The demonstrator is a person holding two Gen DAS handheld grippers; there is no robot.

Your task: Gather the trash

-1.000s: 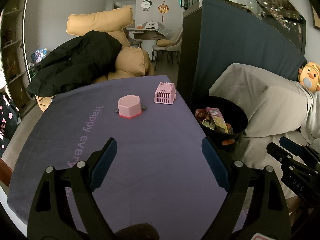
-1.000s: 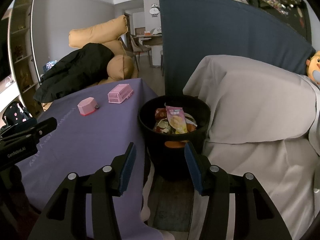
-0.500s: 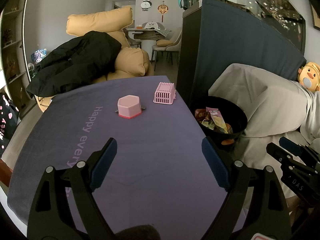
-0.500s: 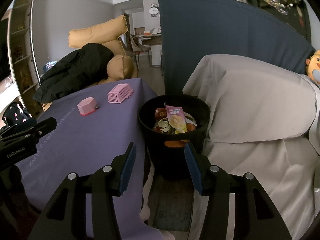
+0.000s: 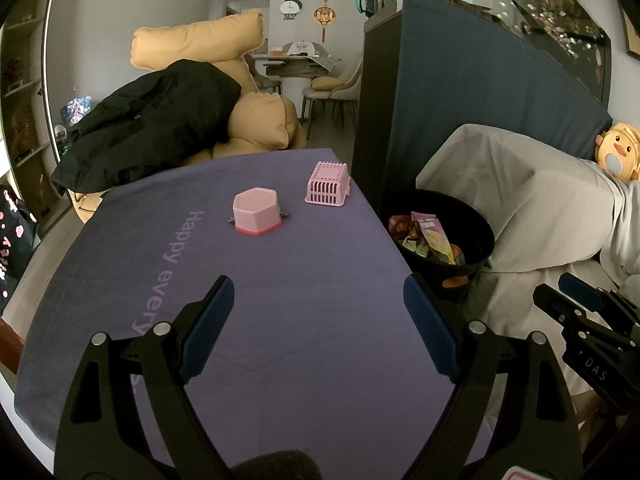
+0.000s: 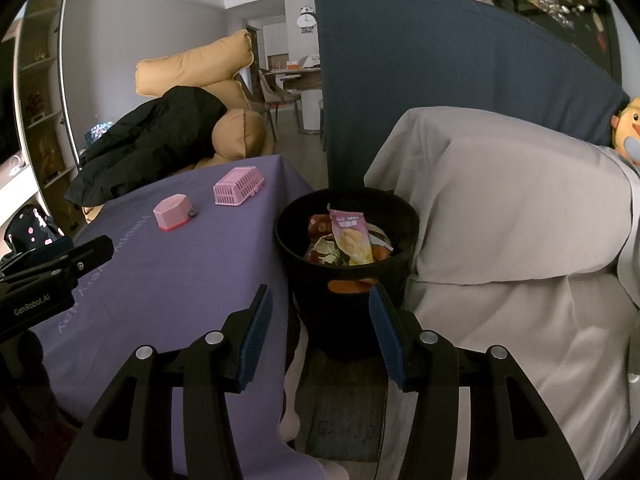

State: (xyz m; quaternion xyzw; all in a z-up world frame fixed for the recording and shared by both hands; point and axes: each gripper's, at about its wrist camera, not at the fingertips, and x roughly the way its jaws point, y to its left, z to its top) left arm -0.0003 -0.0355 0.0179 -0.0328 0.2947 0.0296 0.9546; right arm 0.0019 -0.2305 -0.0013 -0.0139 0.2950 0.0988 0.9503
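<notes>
Left gripper (image 5: 318, 312) jaws wide apart and empty over purple tablecloth (image 5: 304, 340), pink hexagonal box (image 5: 256, 216), pink slotted basket (image 5: 328, 188), black bin (image 6: 348, 276) beside table holding snack wrappers (image 6: 350, 240), right gripper (image 6: 320, 328) parted, empty.

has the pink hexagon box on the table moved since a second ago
No. The pink hexagon box sits at the same spot on the purple tablecloth, the same gap from the pink basket beside it.

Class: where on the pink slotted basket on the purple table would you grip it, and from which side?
Grip the pink basket across its two short ends, coming from above. It lies upside down, flat base up, so no open rim is offered; the slotted walls give the jaws parallel faces.
</notes>
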